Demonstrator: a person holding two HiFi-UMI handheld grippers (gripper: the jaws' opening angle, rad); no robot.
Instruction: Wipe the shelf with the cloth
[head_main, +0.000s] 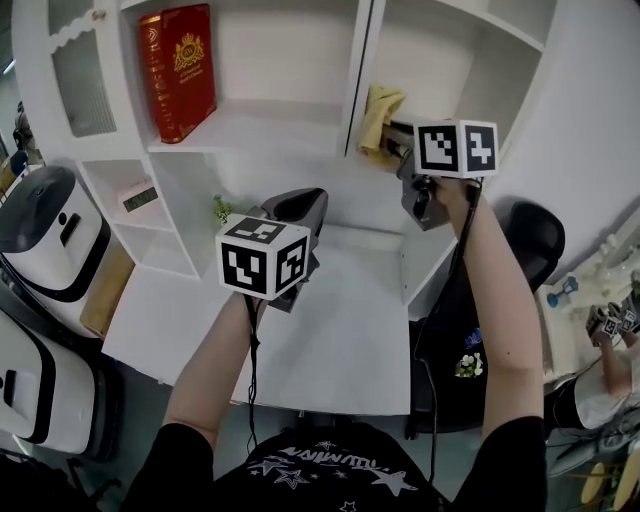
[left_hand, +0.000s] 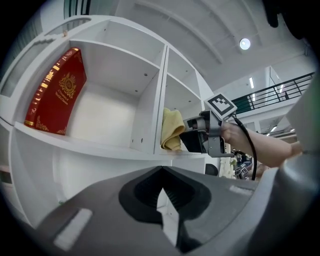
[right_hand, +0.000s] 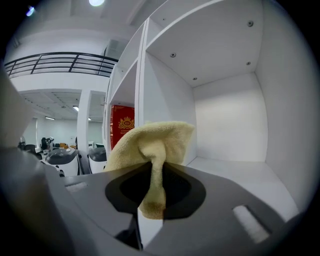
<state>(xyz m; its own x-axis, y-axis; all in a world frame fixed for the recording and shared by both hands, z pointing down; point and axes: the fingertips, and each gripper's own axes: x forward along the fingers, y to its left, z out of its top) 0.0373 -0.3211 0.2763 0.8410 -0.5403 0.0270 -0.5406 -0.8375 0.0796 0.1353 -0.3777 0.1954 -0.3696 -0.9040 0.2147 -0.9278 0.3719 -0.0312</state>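
Now holds the right gripper (head_main: 392, 140) up at the front edge of the white shelf (head_main: 270, 130), at the mouth of its upper right compartment. Pinches a yellow cloth (head_main: 380, 118) there, with both jaws pressed tight on a bunched fold. Lets one short end of the cloth hang down between the jaws and the larger part bulge out ahead of them, close against the shelf's upright divider and just above the compartment's floor. Cannot tell whether the cloth touches that board.

Holds the left gripper (head_main: 300, 215) lower, in front of the shelf and below its middle compartment, over the white desk (head_main: 340, 330) at the shelf's foot. Shows those jaws pressed together with nothing between them. Points them up toward the shelf, well apart from the cloth.

Has a red book (head_main: 180, 70) with gold print leaning at the left side of the shelf's middle compartment, well apart from the cloth.
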